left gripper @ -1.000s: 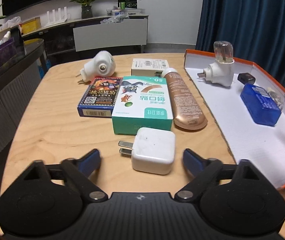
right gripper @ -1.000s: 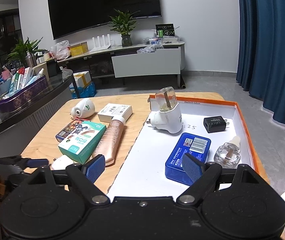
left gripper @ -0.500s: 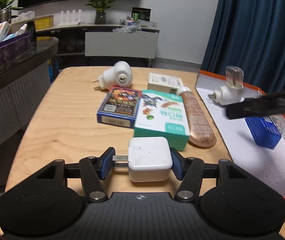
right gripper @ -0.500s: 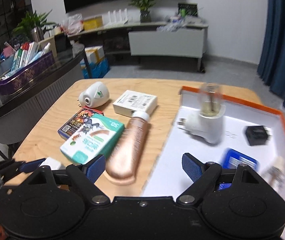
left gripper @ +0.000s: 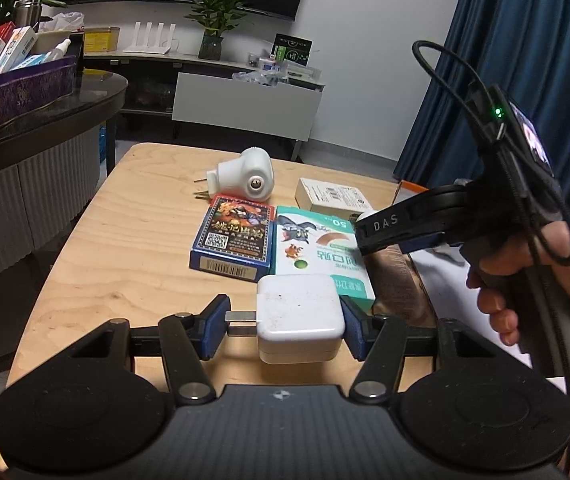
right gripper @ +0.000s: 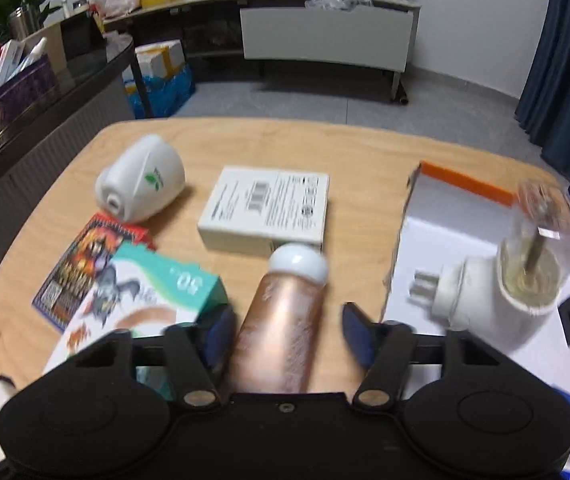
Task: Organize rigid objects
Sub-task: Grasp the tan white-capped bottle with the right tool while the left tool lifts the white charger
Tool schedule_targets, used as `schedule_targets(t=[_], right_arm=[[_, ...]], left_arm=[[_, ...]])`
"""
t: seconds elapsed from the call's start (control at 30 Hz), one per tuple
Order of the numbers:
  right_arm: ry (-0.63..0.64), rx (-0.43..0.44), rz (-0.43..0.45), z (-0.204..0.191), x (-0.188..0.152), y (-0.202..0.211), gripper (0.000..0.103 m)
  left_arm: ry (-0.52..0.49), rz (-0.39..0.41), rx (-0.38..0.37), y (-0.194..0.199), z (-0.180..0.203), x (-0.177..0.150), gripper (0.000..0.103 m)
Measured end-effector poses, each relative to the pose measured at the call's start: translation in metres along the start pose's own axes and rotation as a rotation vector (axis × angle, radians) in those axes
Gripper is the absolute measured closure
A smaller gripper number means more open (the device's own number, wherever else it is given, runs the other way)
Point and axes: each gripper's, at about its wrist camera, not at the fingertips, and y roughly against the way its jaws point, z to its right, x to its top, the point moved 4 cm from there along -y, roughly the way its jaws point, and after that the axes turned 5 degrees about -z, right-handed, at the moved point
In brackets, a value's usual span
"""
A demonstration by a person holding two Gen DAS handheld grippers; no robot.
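Item: white square plug-in charger [left gripper: 300, 318], hard plastic, two metal prongs pointing left in the left wrist view. Location: clamped between the blue pads of the left gripper [left gripper: 283, 330], one pad against the prongs' side, the other against the opposite face; it appears lifted just clear of the pale wooden bench [left gripper: 125, 248].

Item: copper-coloured cylindrical bottle with white round cap [right gripper: 285, 316]. Location: lying flat on the bench, between the teal-and-white cardboard box [right gripper: 153, 300] and the white orange-rimmed tray [right gripper: 461, 248]. Long axis runs straight away from the right gripper [right gripper: 287, 338], cap at the far end, in line with the fingers. The right gripper's jaws have just been closing and straddle the bottle's body; the left pad sits at its side, while a gap shows at the right pad, so no clamp yet.

Judgement: the right hand is nearer the bottle; the squeeze goes across its width, then the tray lies to the right.
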Motion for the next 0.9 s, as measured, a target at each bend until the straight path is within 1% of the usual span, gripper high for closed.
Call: schedule_targets(t=[0.03, 0.1, 0.2, 0.3, 0.43, 0.6, 0.7, 0.8, 0.9], right_arm=[[-0.002, -0.008, 0.004, -0.001, 0.001, 0.0, 0.057], [0.019, -0.018, 0.014, -0.006, 0.001, 0.002, 0.058], [0.044, -0.004, 0.045, -0.009, -0.006, 0.013, 0.058], [0.029, 0.009, 0.123, -0.006, -0.012, 0.039, 0.058], [-0.015, 0.038, 0.253, 0.007, -0.022, 0.087, 0.059], [-0.06, 0.02, 0.392, 0.024, -0.035, 0.151, 0.059], [-0.083, -0.015, 0.445, 0.042, -0.049, 0.185, 0.059], [-0.099, -0.093, 0.475, 0.062, -0.068, 0.212, 0.059], [-0.134, -0.124, 0.483, 0.081, -0.088, 0.231, 0.059]], left_arm=[[0.003, 0.005, 0.003, 0.0, -0.001, 0.001, 0.044], [0.009, 0.012, 0.002, 0.001, -0.003, 0.002, 0.044], [0.015, 0.025, -0.003, 0.004, -0.003, 0.003, 0.044], [0.009, 0.041, -0.009, 0.008, 0.0, 0.005, 0.044], [0.002, 0.048, -0.029, 0.013, 0.008, 0.009, 0.044], [-0.062, 0.08, -0.056, 0.029, 0.039, 0.02, 0.044], [-0.103, 0.1, -0.085, 0.039, 0.066, 0.026, 0.044], [-0.145, 0.122, -0.12, 0.049, 0.097, 0.032, 0.044], [-0.175, 0.129, -0.145, 0.055, 0.125, 0.037, 0.044]])
